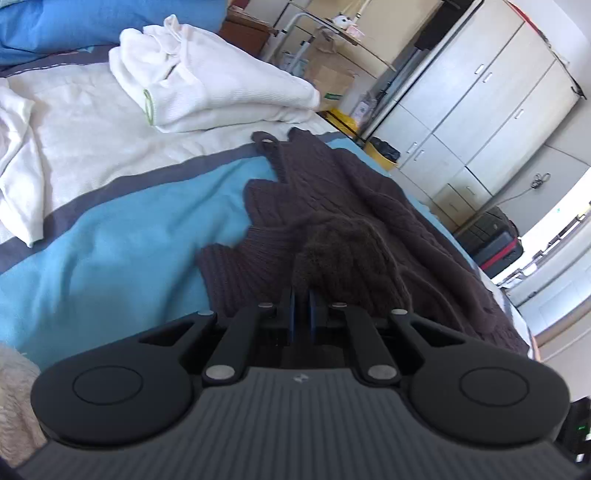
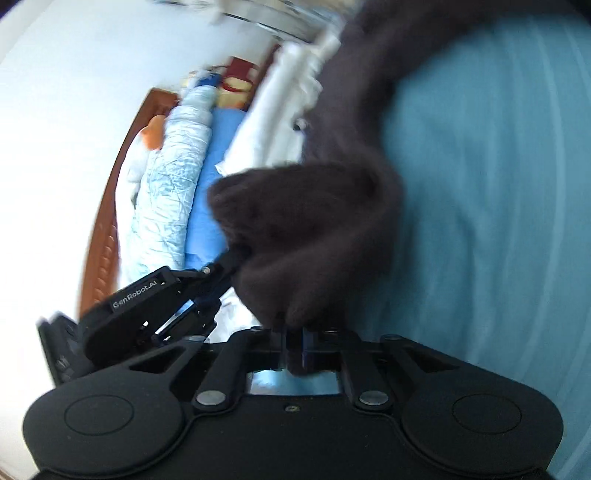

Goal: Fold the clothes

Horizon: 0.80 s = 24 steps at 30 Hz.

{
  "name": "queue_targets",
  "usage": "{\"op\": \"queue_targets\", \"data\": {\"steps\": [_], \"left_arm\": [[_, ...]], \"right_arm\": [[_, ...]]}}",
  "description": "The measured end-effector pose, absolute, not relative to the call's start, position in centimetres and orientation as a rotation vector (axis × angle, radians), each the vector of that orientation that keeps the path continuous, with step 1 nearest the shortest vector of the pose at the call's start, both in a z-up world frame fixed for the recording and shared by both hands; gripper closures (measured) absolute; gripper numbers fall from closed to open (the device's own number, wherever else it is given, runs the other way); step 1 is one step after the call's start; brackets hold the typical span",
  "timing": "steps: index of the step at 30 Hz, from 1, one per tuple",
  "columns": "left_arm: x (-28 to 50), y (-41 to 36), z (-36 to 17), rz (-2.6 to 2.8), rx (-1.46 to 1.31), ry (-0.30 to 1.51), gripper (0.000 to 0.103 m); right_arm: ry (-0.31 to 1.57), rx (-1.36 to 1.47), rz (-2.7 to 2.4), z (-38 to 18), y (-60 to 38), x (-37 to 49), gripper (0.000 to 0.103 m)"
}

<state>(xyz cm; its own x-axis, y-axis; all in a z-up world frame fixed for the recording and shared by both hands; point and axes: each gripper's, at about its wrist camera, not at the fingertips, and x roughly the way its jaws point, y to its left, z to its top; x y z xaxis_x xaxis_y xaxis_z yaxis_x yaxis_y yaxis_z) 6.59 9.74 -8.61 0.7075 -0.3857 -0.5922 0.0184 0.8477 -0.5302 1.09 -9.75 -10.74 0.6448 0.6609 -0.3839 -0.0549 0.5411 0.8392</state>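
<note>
A: Where is the sweater (image 1: 354,206)?

B: It lies on the bed (image 1: 122,254), on the blue part of the cover, near the bed's edge on the side of the cabinets (image 1: 491,107). It is a dark brown cable knit. Its ribbed edges step out toward the middle of the bed, and a small loop sticks out at its far end.

A: What is my left hand-held gripper (image 1: 302,306) doing?

B: Its jaws are pressed together on a bunch of the sweater. The fuzzy knit rises in a hump right in front of the fingertips.

A: And the right hand-held gripper (image 2: 293,341)?

B: I see its jaws closed as well, pinching a fold of the same sweater (image 2: 306,236). The right view is blurred, so I cannot tell which part of the garment that fold is. The knit bulges just above the fingertips and trails away toward the top of the picture.

A: Are the two close?

B: Yes. In the right view the left hand-held gripper (image 2: 236,260) comes in from the lower left, and its tip is buried in the same lump of knit.

A: Anything else on the bed?

B: A folded white garment (image 1: 207,85) sits beyond the sweater, on the white part of the cover, with a green-trimmed edge toward me. More loose white cloth (image 1: 18,162) lies at the left edge. A blue pillow (image 1: 92,26) is at the far end.
</note>
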Motion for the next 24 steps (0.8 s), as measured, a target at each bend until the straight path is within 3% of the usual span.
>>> {"op": "queue_targets", "data": {"steps": [3,6,10,12,14,17,24], "left_arm": [[6.0,9.7,-7.9,-0.319,-0.524,0.782,0.095],[5.5,8.8,-7.6,-0.502,-0.504,0.845,0.091],[4.8,6.5,-7.4,-0.629,-0.436,0.84,0.074],[4.1,5.4,-7.1,-0.592,-0.339,0.798,0.059],[3.4,4.2,-6.7,-0.551,-0.241,0.752,0.051],[2.7,3.4,-6.7,-0.519,-0.15,0.702,0.048],[3.9,1.2,-7.6,-0.672,-0.229,0.744,0.04]], "right_arm": [[0.671,0.645,0.424,-5.9,-10.5,-0.1,0.093],[0.559,0.17,0.335,-0.1,-10.1,-2.4,0.093],[0.566,-0.041,0.211,2.1,-12.6,-2.4,0.093],[0.6,-0.083,0.117,1.3,-14.0,-1.7,0.093],[0.631,-0.103,0.025,0.4,-14.9,-1.0,0.093],[0.629,-0.053,-0.047,-1.1,-15.6,-0.9,0.094],[0.741,0.078,-0.118,-3.8,-18.1,-1.9,0.091]]}}
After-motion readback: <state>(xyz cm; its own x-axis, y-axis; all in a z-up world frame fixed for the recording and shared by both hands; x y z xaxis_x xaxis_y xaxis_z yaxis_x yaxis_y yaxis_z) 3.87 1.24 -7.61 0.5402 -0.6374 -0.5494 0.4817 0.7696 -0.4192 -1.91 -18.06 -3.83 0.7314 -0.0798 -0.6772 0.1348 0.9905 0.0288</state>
